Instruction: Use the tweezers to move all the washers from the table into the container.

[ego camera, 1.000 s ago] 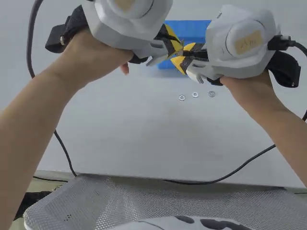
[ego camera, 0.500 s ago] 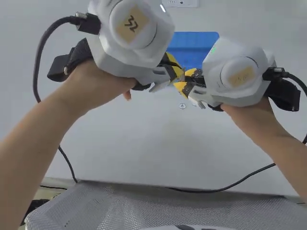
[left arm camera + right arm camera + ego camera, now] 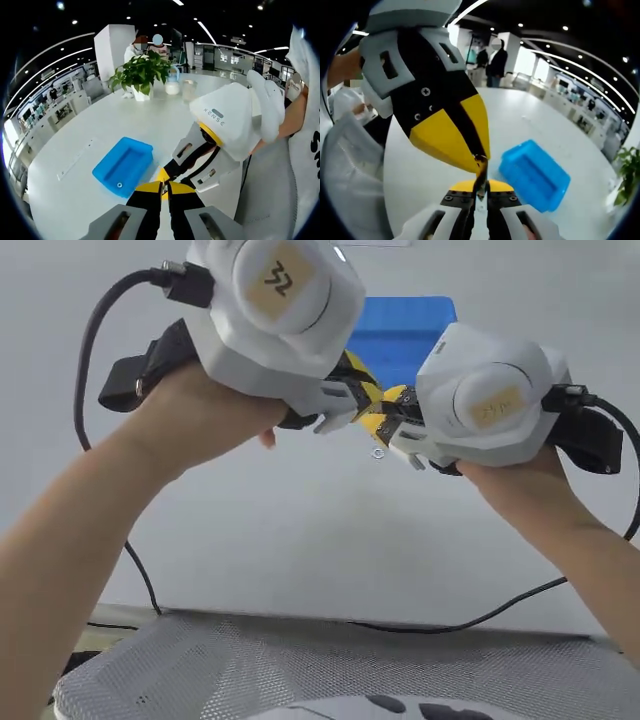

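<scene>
Here, thin dark tweezers [image 3: 481, 176], rect. blue container [image 3: 535, 174].

Left gripper [image 3: 366, 395]: rising toward the headset and tipping back, its round rear face with the tan label turning fully into the head view. Right gripper [image 3: 384, 418]: sliding leftward and lower over the table [image 3: 300, 530], now covering two of the three washers seen a second ago. One washer [image 3: 378, 452] is staying in sight, just below the meeting jaw tips. Blue container [image 3: 405, 325]: showing more of itself above the grippers as the headset camera is tilting.
</scene>
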The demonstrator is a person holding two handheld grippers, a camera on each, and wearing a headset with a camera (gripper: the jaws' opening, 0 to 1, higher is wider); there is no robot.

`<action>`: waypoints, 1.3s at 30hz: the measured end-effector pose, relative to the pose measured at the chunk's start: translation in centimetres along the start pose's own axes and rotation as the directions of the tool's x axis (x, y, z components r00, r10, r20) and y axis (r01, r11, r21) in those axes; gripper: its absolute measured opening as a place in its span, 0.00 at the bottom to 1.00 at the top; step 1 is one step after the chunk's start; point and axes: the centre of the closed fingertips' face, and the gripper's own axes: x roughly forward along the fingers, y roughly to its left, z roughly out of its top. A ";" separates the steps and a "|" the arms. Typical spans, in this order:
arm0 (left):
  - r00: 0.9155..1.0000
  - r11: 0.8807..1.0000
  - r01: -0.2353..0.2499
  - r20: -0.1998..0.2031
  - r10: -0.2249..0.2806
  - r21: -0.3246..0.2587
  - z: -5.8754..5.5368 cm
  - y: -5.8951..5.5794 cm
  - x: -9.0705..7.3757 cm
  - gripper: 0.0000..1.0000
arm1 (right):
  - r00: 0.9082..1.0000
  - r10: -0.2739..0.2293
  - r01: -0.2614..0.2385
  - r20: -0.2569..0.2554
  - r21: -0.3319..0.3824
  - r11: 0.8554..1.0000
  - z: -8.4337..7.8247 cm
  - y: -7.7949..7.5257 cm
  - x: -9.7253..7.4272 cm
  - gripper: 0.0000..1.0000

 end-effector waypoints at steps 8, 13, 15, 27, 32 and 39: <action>1.000 1.000 -0.002 -0.031 0.002 0.004 -0.5 -0.3 0.2 0.00 | 1.000 0.011 -0.011 0.006 0.028 1.000 -0.4 0.5 0.3 0.04; 0.999 0.999 -0.001 -0.051 0.003 0.037 -1.1 -0.3 0.7 0.00 | 1.000 0.020 -0.023 0.024 0.098 0.995 -1.0 0.3 0.9 0.05; 0.998 0.998 0.001 -0.061 0.003 0.057 -1.2 -0.3 1.1 0.00 | 0.999 0.021 -0.024 0.027 0.110 0.994 -1.2 0.2 1.2 0.05; 0.997 0.997 0.022 -0.081 -0.016 0.072 -1.7 -0.1 2.8 0.00 | 1.000 0.019 -0.019 0.002 0.127 0.992 -2.6 -0.4 1.6 0.05; 0.995 0.996 0.029 -0.095 -0.021 0.085 -2.0 -0.2 3.3 0.00 | 1.000 0.023 -0.022 -0.009 0.135 0.991 -3.1 -0.5 1.9 0.06; 0.995 0.996 0.038 -0.092 -0.030 0.076 -1.7 0.1 3.4 0.00 | 1.000 0.025 -0.025 0.003 0.158 0.987 -3.1 -0.7 1.9 0.05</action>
